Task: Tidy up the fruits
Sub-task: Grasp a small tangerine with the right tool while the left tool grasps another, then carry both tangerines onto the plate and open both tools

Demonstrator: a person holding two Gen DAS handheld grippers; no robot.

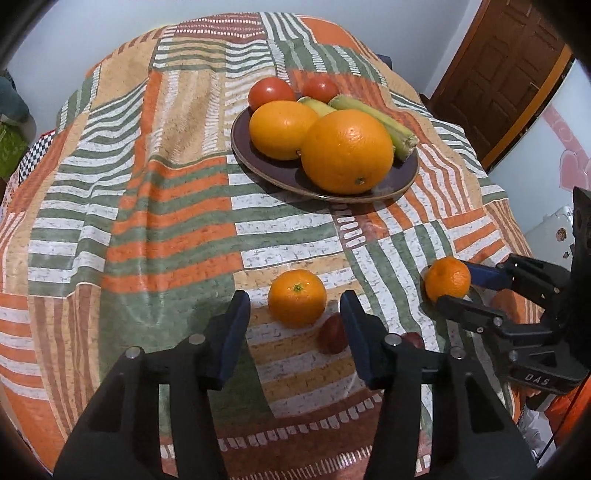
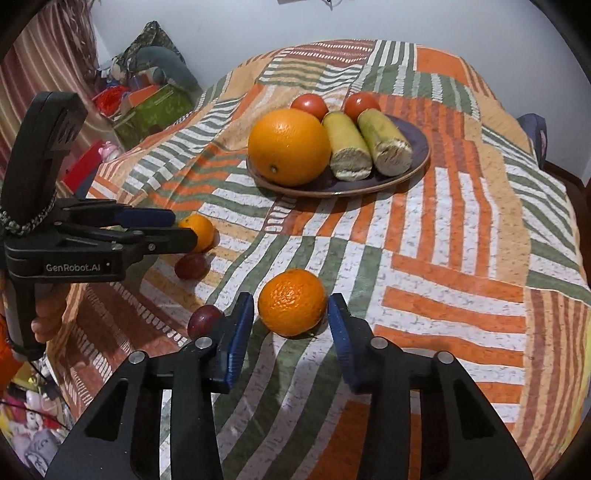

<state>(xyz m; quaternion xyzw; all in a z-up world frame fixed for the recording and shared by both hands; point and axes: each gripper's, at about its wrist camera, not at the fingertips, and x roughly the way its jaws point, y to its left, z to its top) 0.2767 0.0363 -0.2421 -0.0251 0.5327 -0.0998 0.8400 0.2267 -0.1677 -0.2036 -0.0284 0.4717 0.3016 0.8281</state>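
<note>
Left gripper (image 1: 295,314) half-open around one mandarin (image 1: 297,297), pads apart from it; right gripper (image 2: 290,314) narrow, bracketing another mandarin (image 2: 292,302), contact unclear. Underneath, striped tablecloth (image 2: 424,266); beyond, brown plate (image 2: 413,173), pale wall (image 2: 229,29).

Glossy plate (image 1: 402,181), woven cloth (image 1: 147,221)
</note>
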